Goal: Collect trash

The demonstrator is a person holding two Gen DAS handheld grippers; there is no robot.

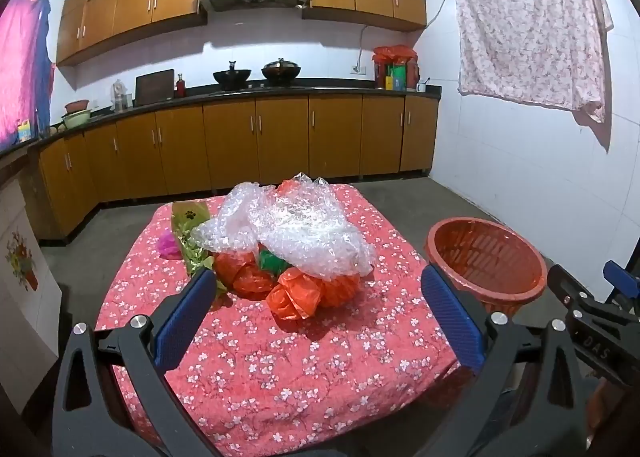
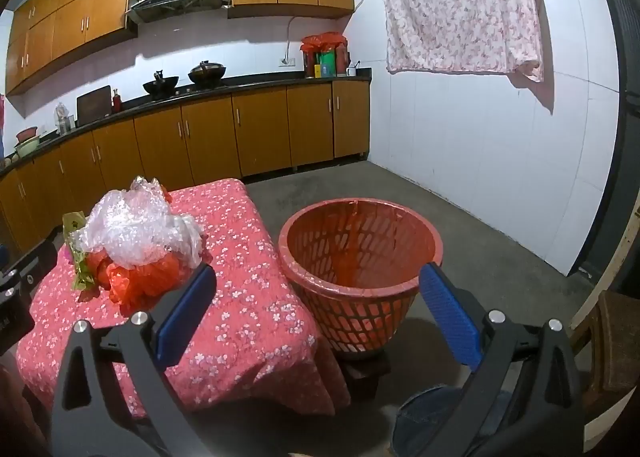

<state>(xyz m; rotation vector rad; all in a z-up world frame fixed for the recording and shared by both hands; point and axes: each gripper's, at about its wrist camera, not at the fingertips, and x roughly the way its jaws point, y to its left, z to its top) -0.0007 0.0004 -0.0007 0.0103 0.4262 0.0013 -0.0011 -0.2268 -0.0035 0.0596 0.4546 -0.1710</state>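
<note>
Kitchen table (image 1: 280, 357), left gripper (image 1: 316, 317) spread before trash pile (image 1: 296, 245), right gripper (image 2: 316, 313) spread toward basket (image 2: 360, 257)

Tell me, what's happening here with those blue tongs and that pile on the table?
A person holds a pair of tongs in each hand, set to clear trash. Both the left tongs and the right tongs are open and hold nothing. The bubble wrap, orange plastic bags and a wrapped flower lie piled on the table. The orange basket beside it looks empty.
</note>
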